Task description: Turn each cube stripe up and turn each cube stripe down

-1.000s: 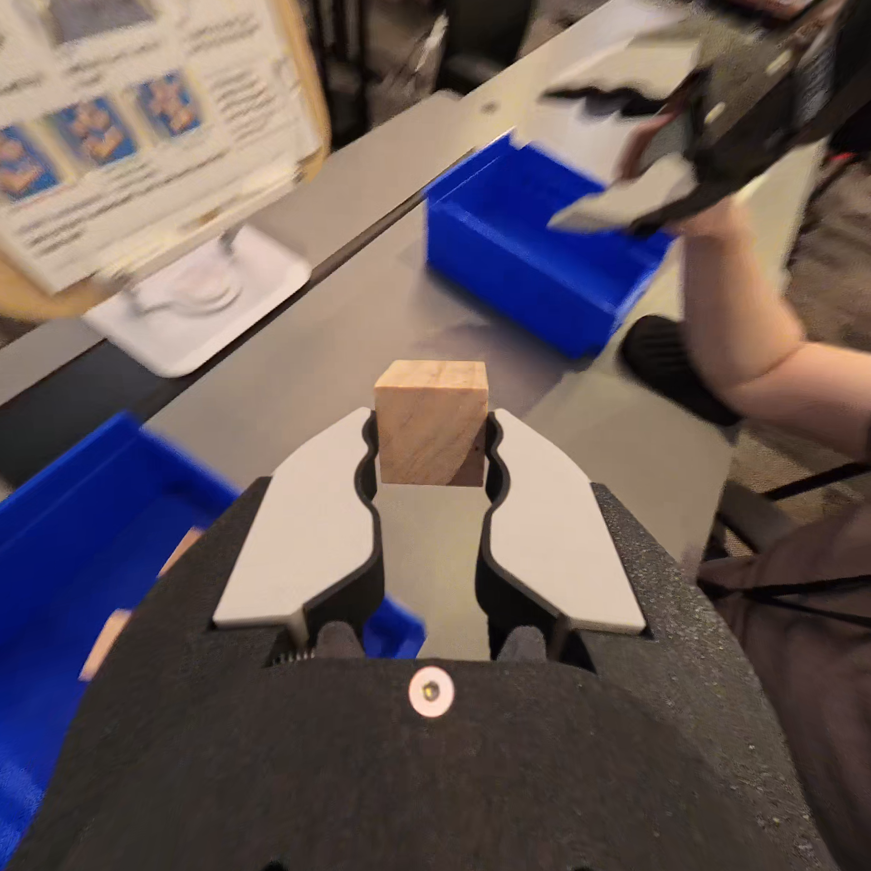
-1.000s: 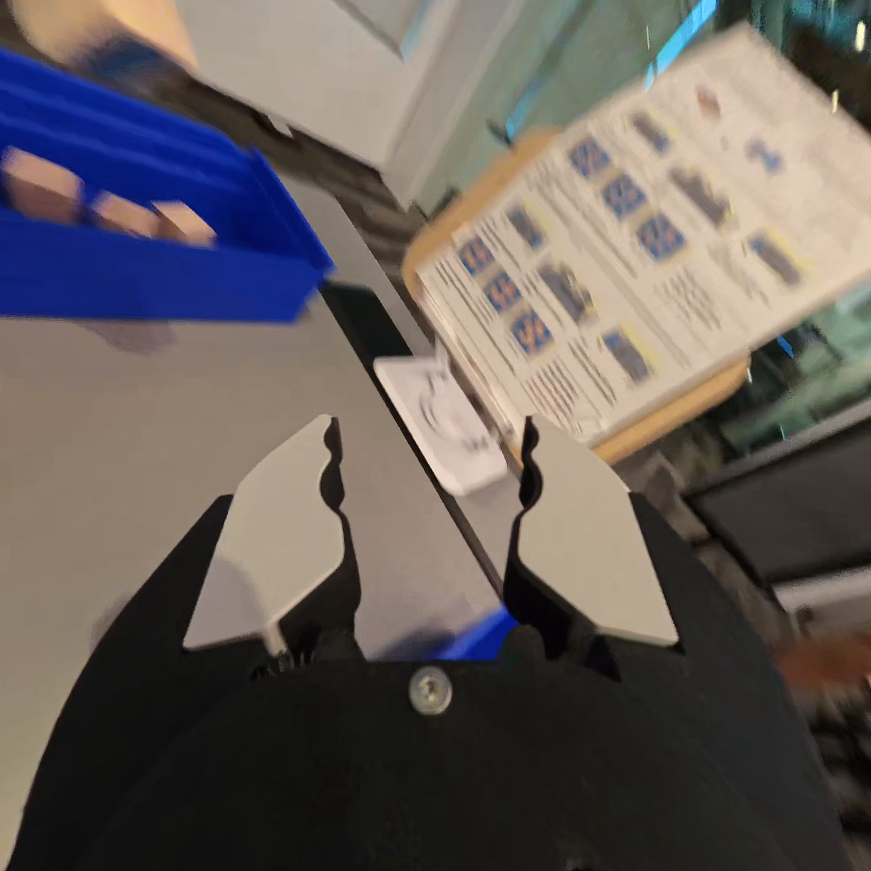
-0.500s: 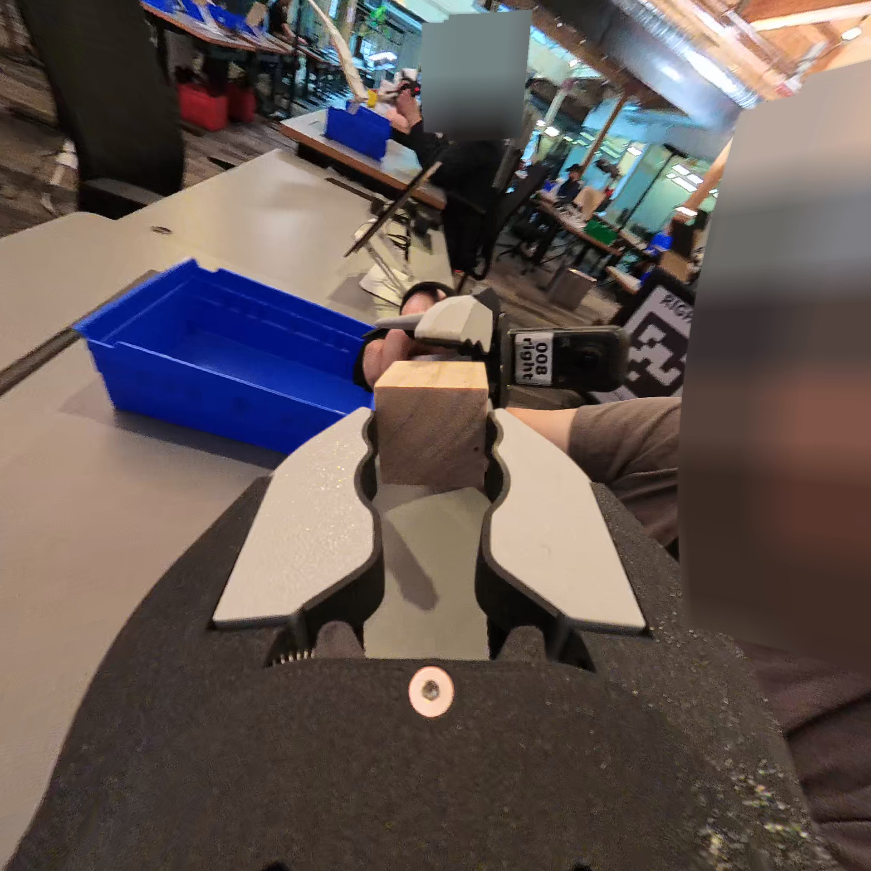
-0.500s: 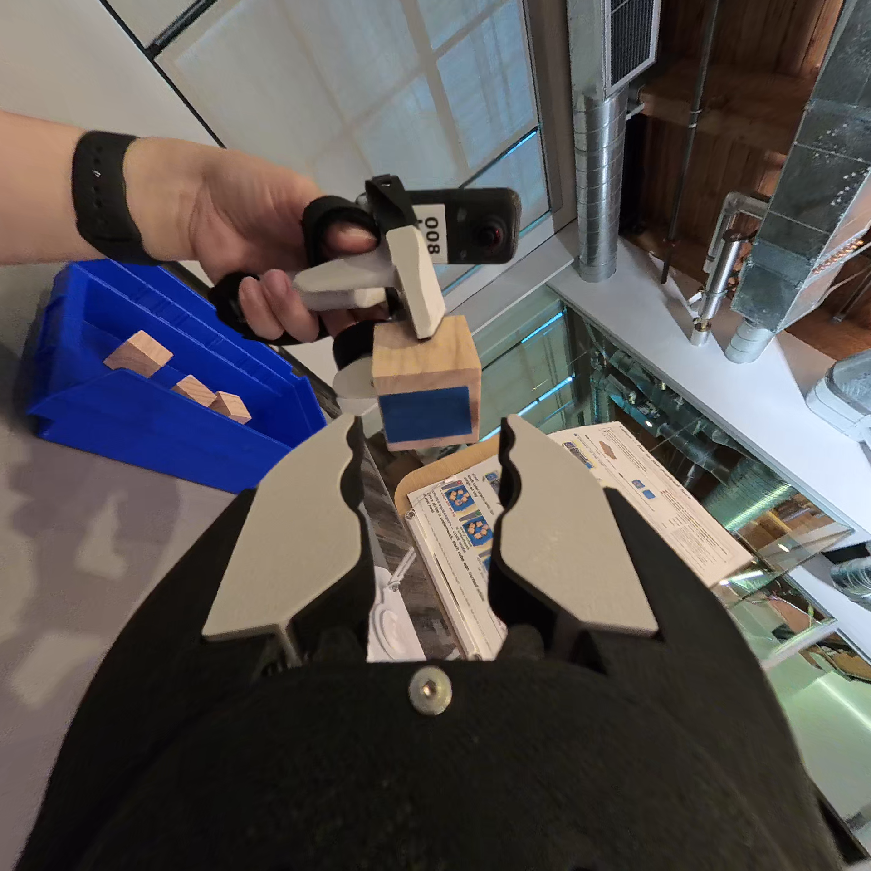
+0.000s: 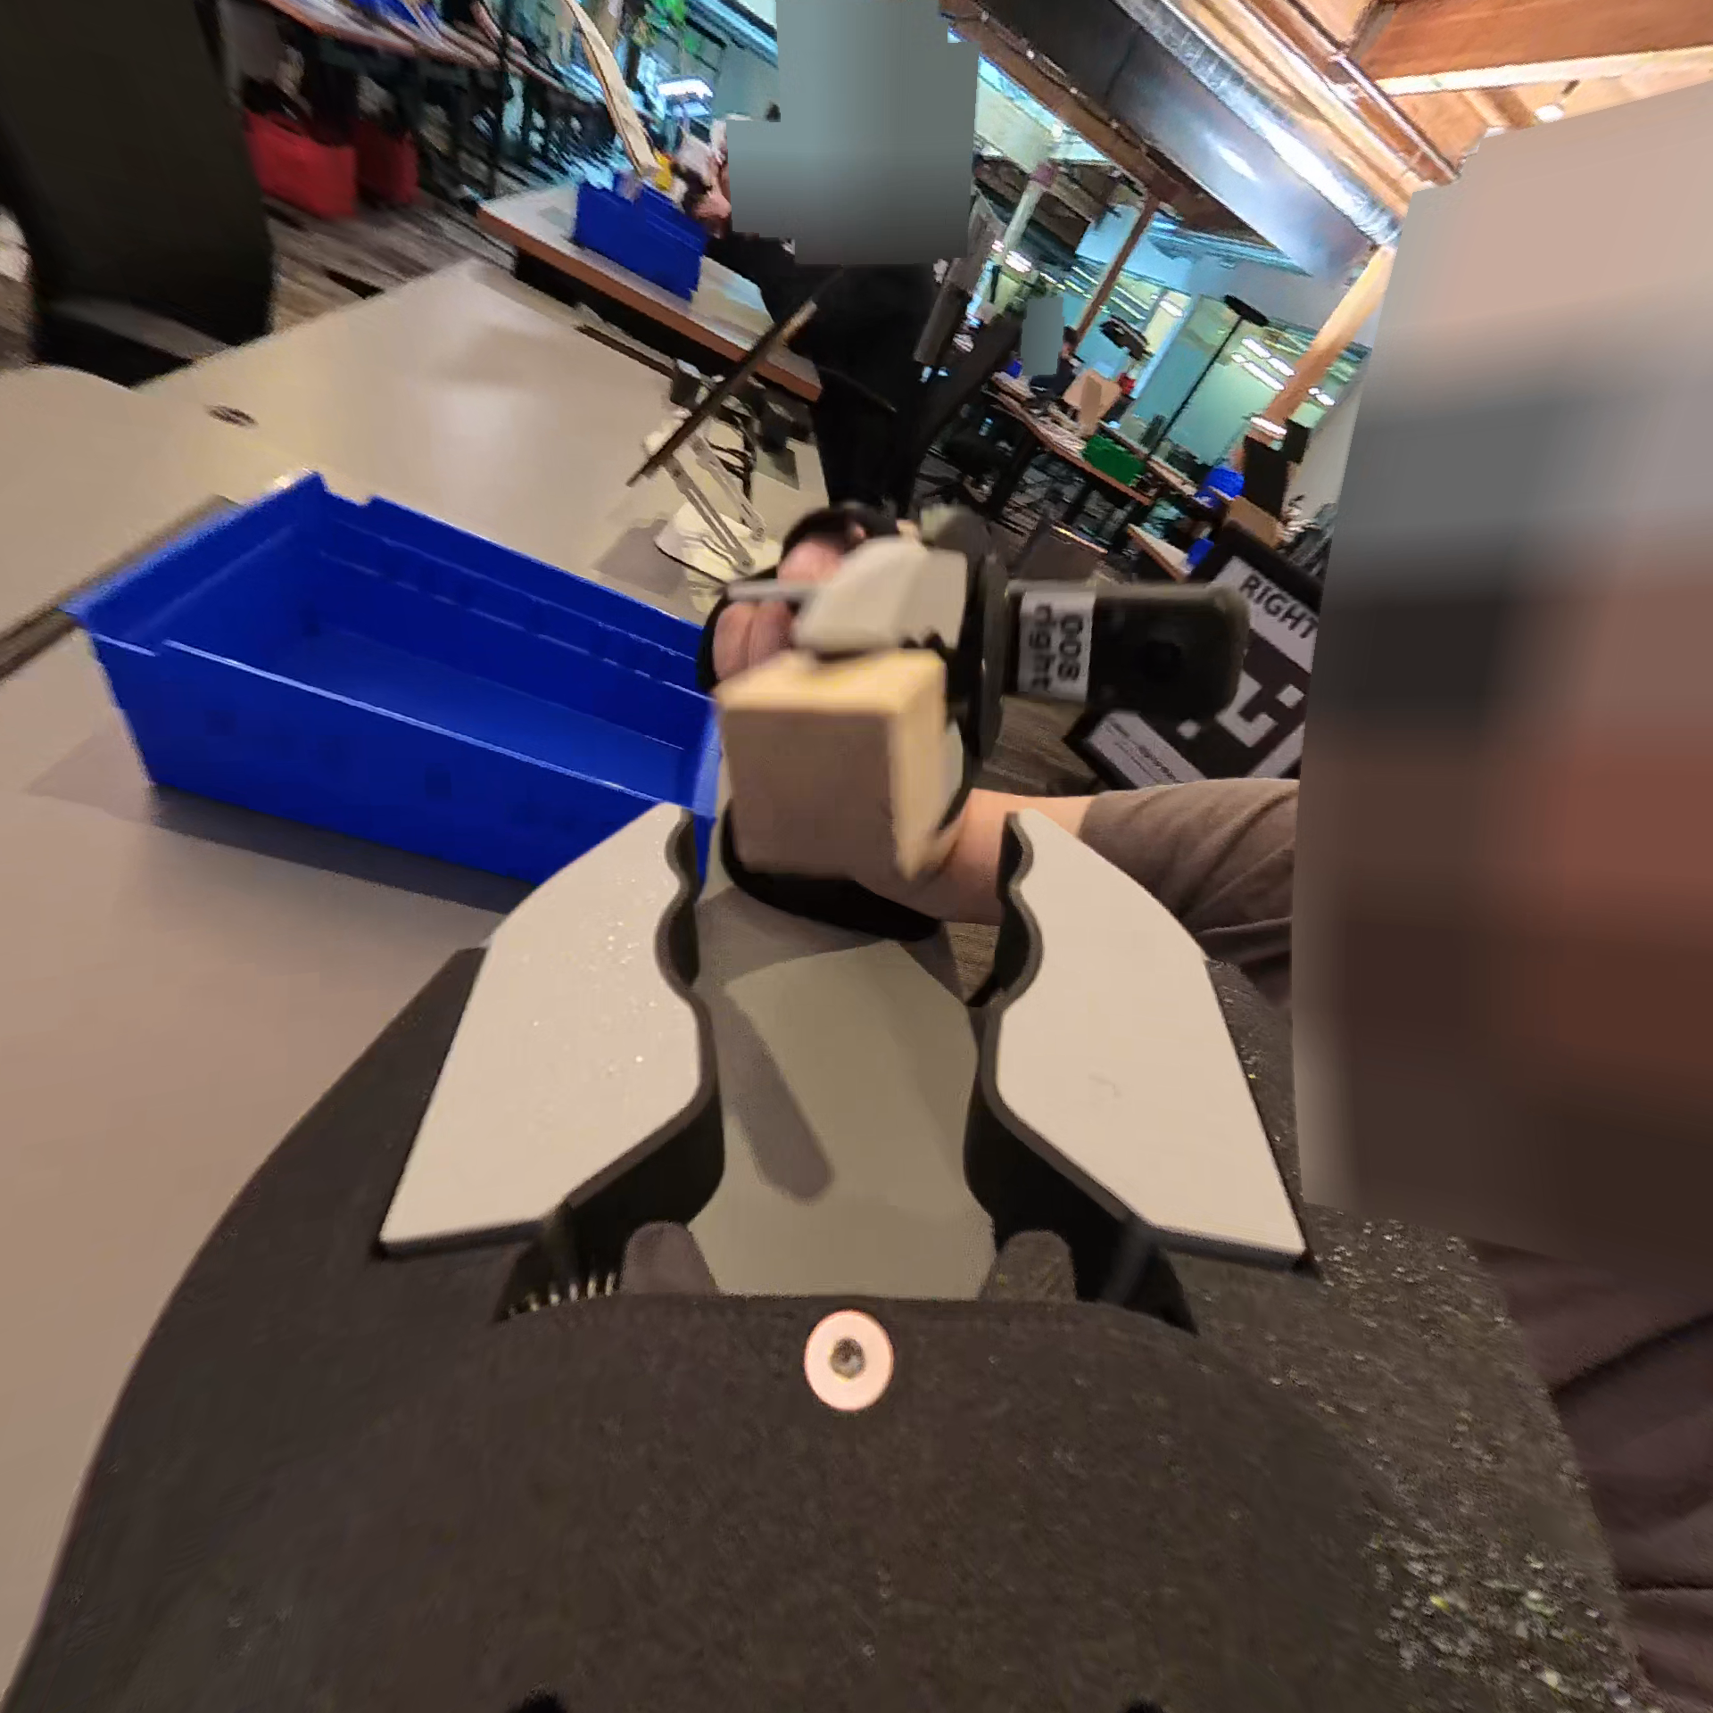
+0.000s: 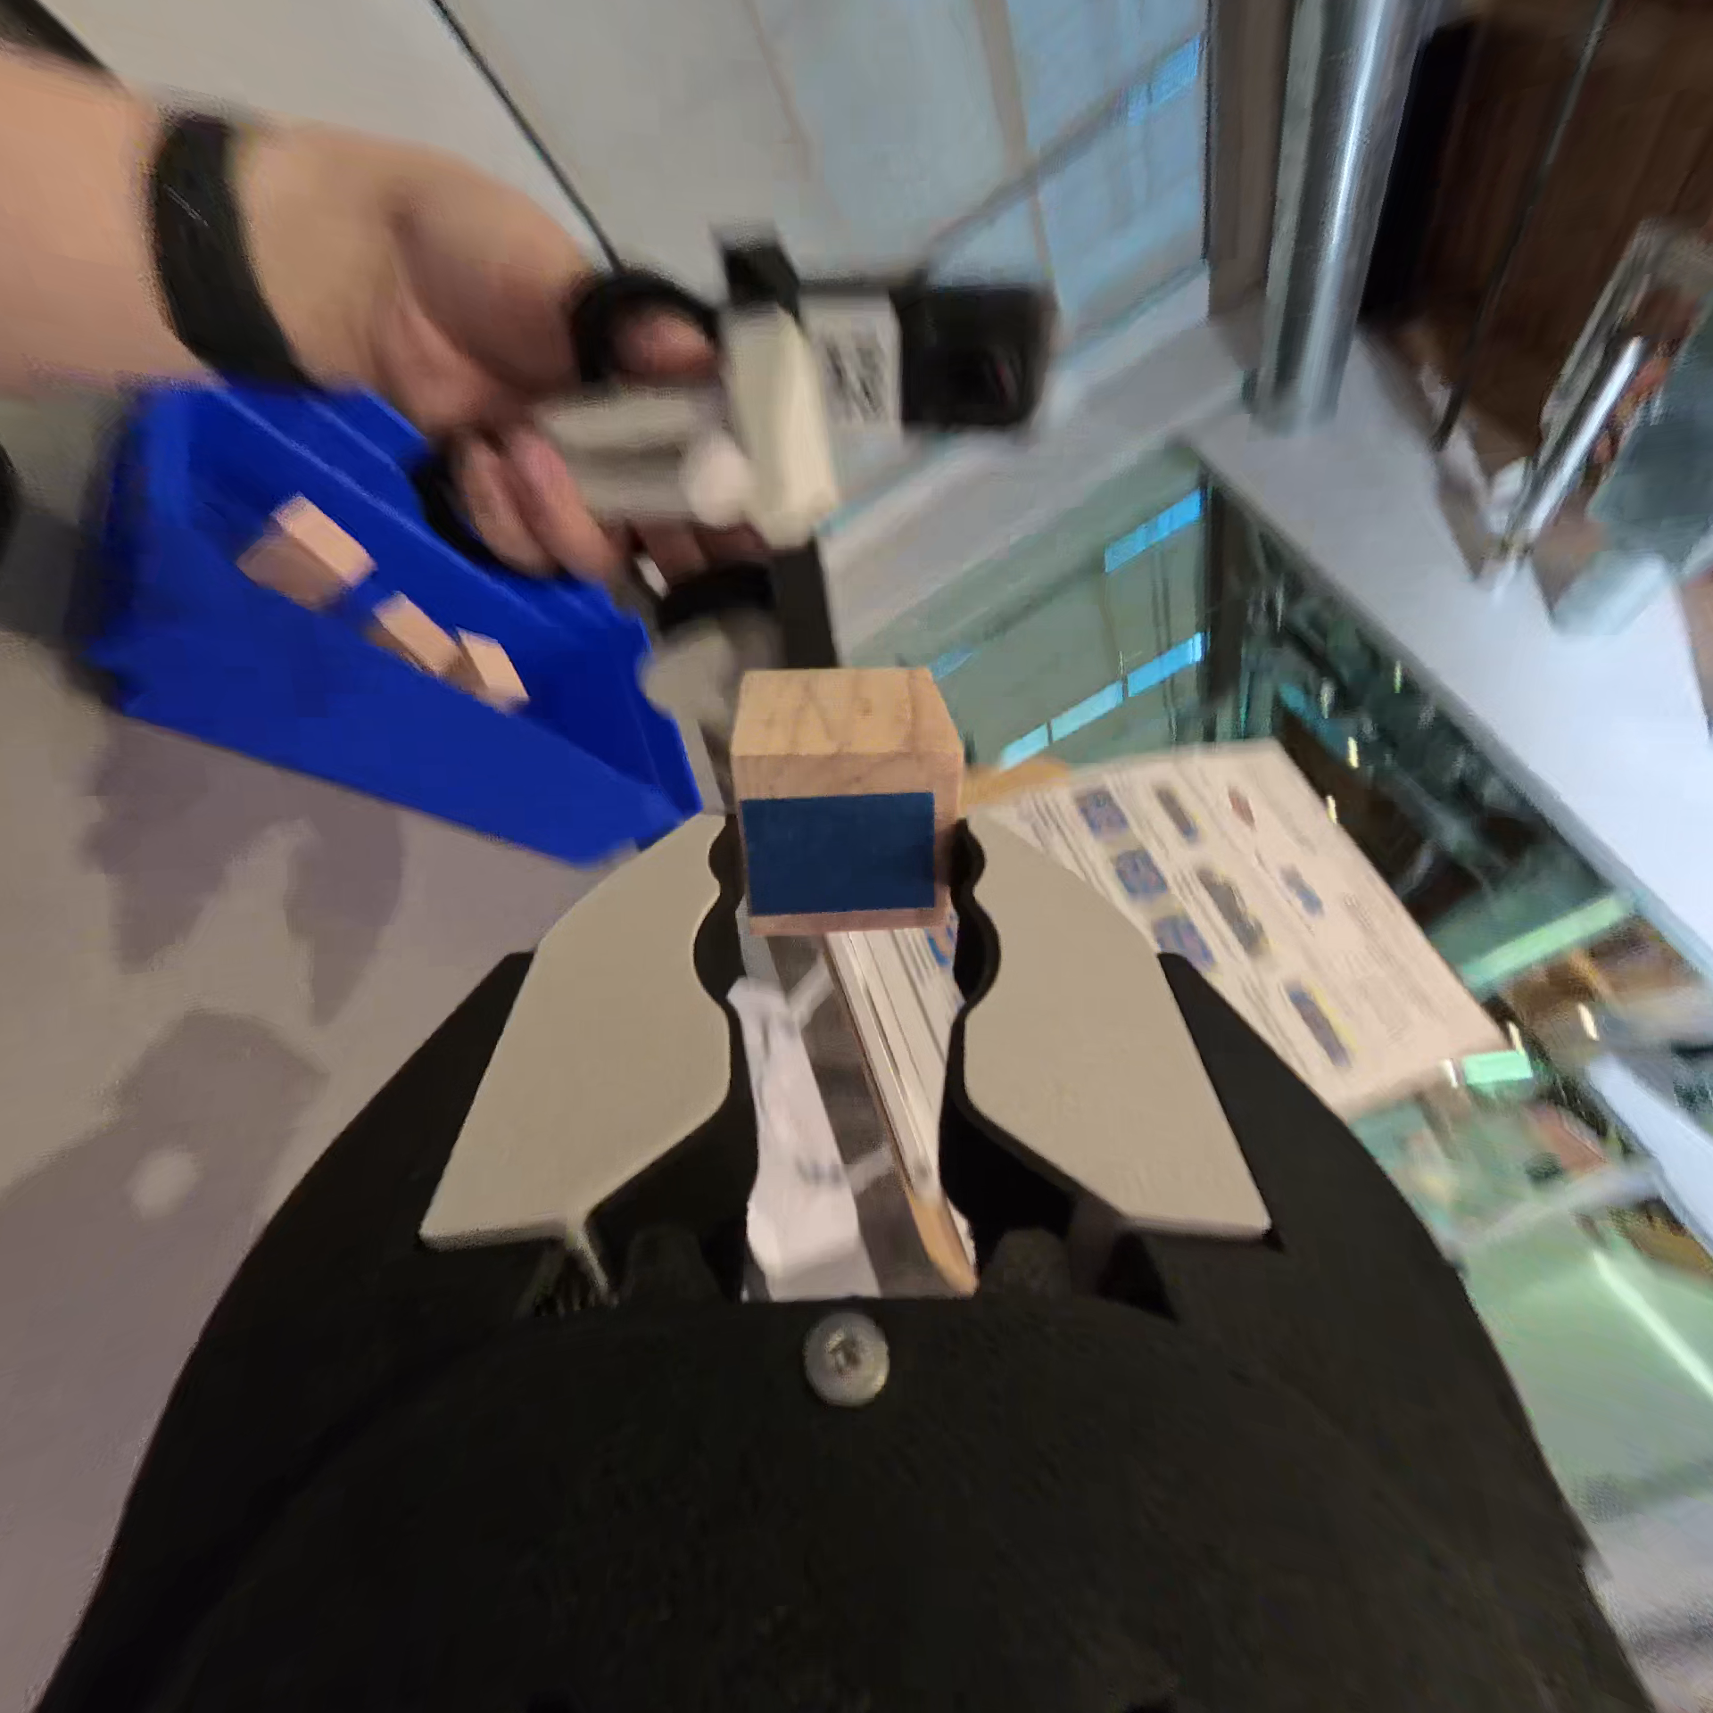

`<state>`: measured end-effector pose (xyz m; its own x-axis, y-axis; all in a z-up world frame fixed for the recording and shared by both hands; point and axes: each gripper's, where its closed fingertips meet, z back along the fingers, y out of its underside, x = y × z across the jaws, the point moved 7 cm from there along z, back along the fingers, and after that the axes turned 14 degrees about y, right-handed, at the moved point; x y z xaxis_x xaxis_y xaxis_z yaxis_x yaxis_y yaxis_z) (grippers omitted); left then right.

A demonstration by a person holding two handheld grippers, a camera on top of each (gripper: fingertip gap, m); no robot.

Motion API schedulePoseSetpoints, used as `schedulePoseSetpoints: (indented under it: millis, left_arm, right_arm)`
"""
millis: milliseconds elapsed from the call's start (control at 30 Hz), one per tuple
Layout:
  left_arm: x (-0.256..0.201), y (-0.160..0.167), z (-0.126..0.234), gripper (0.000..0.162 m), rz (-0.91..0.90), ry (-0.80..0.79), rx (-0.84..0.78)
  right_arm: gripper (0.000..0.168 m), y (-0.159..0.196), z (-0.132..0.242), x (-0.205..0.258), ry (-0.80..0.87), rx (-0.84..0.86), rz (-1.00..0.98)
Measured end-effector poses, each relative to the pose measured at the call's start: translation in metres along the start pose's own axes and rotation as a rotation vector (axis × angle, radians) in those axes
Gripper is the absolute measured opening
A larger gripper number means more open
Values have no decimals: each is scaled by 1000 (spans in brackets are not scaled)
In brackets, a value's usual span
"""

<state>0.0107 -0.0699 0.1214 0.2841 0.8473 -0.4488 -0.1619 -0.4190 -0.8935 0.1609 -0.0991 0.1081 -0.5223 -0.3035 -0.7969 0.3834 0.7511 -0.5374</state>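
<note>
The right gripper [image 6: 842,867] is clamped on a wooden cube [image 6: 842,797] at the middle of its frame, the blue stripe facing the camera. The left gripper [image 5: 842,834] stands spread and empty, the blurred cube just beyond its tips. A blue bin [image 6: 371,667] with three cubes sits at upper left.

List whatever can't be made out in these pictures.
- Left wrist view: the cube is motion-blurred, and its stripe is turned away from this camera.
- Right wrist view: the bin cubes are blurred and partly hidden by the bin wall, so no stripes can be told.
- Right wrist view: the left gripper is smeared, its opening unclear.
</note>
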Motion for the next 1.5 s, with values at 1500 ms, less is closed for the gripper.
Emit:
schedulePoseSetpoints:
  millis: [1500]
  left_arm:
    - [-19, 46, 181, 42, 208, -1199, 245]
  right_arm:
    - [67, 272, 94, -77, 141, 1651, -764]
